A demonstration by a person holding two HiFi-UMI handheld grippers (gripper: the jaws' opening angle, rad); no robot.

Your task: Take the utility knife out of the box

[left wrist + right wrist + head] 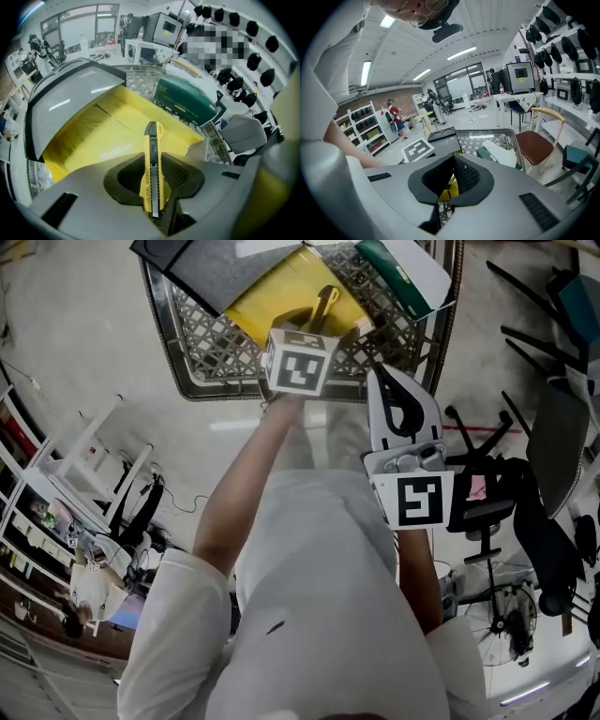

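My left gripper [312,326] is shut on a yellow utility knife [152,168], which stands up between its dark pads with the black slider facing the camera. In the head view the knife [324,302] sticks out beyond the marker cube, over the open yellow box [272,298]. The box's yellow inside [103,136] lies just beneath the knife, with a grey lid flap [70,98] folded back to its left. My right gripper [380,373] hangs at the basket's near right corner, apart from the box, jaws together with nothing between them [449,187].
The box lies in a wire mesh basket [202,381] on the floor, next to a green-and-white package [398,273]. Black office chairs [525,502] and a floor fan [506,615] crowd the right side. White shelving [84,465] stands at the left.
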